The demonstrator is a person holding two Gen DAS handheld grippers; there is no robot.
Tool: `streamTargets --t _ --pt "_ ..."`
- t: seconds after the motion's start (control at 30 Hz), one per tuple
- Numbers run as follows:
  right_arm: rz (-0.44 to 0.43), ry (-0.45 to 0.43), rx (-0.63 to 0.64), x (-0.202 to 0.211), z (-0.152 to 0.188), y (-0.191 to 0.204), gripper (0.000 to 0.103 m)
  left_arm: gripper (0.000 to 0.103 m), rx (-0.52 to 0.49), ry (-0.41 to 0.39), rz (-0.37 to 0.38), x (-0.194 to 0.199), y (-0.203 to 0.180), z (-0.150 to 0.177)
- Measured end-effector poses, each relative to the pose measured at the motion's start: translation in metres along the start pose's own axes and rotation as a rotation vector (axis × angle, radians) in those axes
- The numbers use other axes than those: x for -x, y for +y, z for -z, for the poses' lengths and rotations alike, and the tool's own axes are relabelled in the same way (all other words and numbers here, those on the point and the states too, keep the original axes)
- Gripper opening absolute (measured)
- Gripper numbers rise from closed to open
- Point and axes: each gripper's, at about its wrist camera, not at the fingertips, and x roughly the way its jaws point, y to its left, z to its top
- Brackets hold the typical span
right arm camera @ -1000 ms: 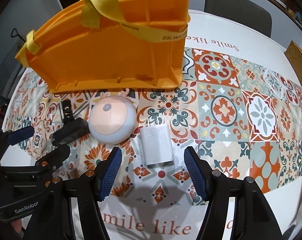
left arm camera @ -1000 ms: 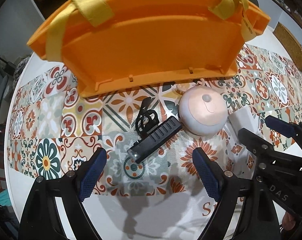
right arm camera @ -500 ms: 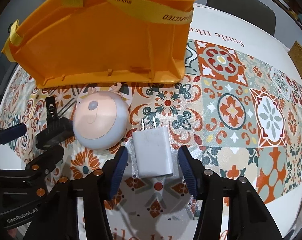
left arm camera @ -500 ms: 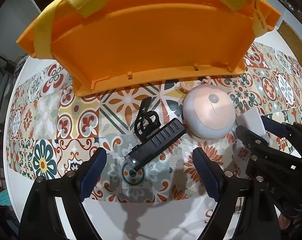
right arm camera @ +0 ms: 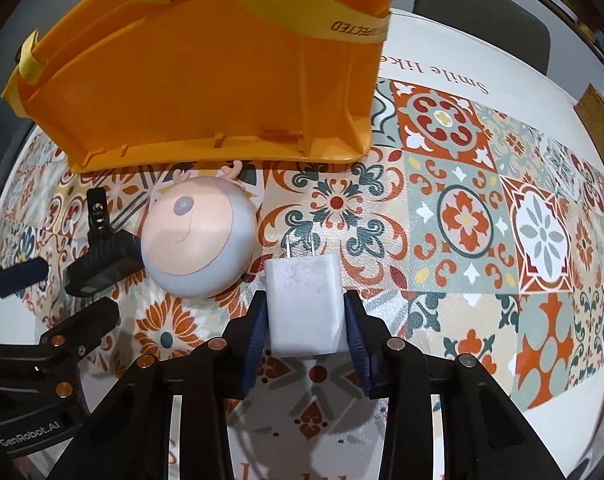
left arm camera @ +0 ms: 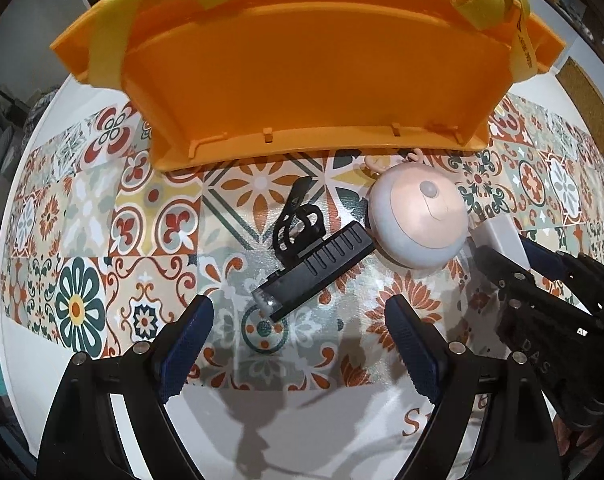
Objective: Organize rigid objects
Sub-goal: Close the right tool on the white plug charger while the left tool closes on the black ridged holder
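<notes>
Meanwhile, a white charger [right arm camera: 303,304] is pinched by the right gripper [right arm camera: 305,320]; the left gripper [left arm camera: 298,344] is held wide before a black light [left arm camera: 313,270], beside a round toy [left arm camera: 419,222] and an orange bin [left arm camera: 302,80].

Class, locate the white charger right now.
Right wrist view: the white charger sits between the right hand-held gripper fingers, just right of the round deer-face toy.

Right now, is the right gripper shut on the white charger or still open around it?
Shut on it: both pads press the white charger's sides, no gap visible.
</notes>
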Motion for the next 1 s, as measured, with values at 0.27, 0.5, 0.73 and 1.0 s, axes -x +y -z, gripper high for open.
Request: streamTargets --t 0.27,0.5,0.73,1.0 --pt "0.002 -0.058 -0.025 0.028 0.005 0.003 0.037 0.088 0.056 -0.008 0.036 0.009 0.012 0.001" --pt "-0.006 -0.090 -0.041 0.044 0.010 0.002 0.037 0.088 0.132 0.002 0.052 0.004 0.015 -0.003" --pt "-0.005 -0.100 -0.044 0.045 0.006 -0.010 0.037 0.088 0.199 -0.031 0.027 -0.004 0.015 -0.013" --pt "0.010 -0.110 -0.021 0.047 0.001 -0.017 0.037 0.088 0.265 -0.038 0.031 -0.018 0.011 -0.022"
